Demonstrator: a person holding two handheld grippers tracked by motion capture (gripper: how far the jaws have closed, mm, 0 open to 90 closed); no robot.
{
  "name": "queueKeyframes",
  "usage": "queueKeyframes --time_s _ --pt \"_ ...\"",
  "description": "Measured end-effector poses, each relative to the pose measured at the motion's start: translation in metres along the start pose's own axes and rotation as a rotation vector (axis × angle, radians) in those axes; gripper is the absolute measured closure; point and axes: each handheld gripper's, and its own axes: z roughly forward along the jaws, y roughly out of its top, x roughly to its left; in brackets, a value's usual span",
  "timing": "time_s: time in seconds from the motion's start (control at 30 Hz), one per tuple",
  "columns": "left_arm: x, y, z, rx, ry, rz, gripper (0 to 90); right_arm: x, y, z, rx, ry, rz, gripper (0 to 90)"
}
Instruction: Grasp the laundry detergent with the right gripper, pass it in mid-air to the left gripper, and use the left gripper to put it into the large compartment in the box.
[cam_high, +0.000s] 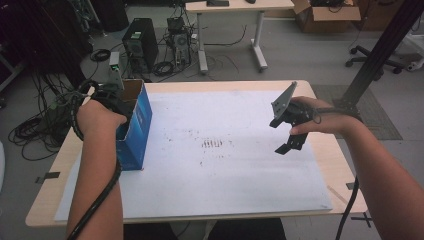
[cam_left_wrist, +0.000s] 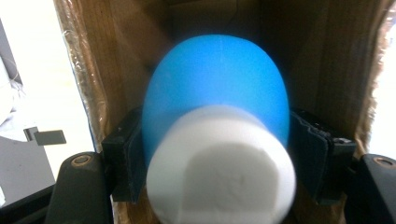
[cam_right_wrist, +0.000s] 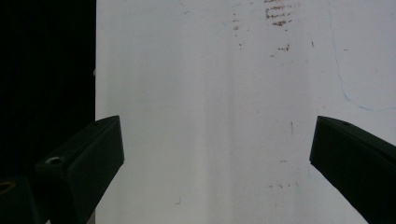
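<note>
My left gripper reaches down into the open top of a blue cardboard box that stands at the table's left side. Between its jaws is a rounded blue object with a white end, blurred, with brown cardboard walls around it. The pads sit right at its sides and I see no firm squeeze. In the high view the left hand covers the gripper at the box's rim. My right gripper hovers above the white sheet at the right, open, with nothing between its fingers.
The white sheet covers most of the wooden table and has dark smudges in its middle. On the floor behind are computer towers, cables, another desk and a black post at the right.
</note>
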Motion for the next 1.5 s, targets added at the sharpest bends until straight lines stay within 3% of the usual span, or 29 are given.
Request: queueKeyframes --time_s 0.47,0.97,1.3,1.5 --pt "-0.006 -0.004 -0.02 -0.006 0.019 -0.005 23.7 0.001 -0.002 0.001 -0.018 0.0 -0.011 3.0" --pt "-0.006 -0.013 -0.057 -0.045 0.045 0.014 16.3 0.004 -0.001 -0.004 -0.028 -0.009 -0.018 3.0" --pt "-0.011 -0.016 -0.075 -0.072 0.029 0.07 8.8 0.007 0.002 -0.007 -0.029 -0.018 -0.027 3.0" --pt "-0.021 -0.017 -0.083 -0.071 0.015 0.147 0.5 0.008 0.004 -0.007 -0.017 -0.022 -0.026 3.0"
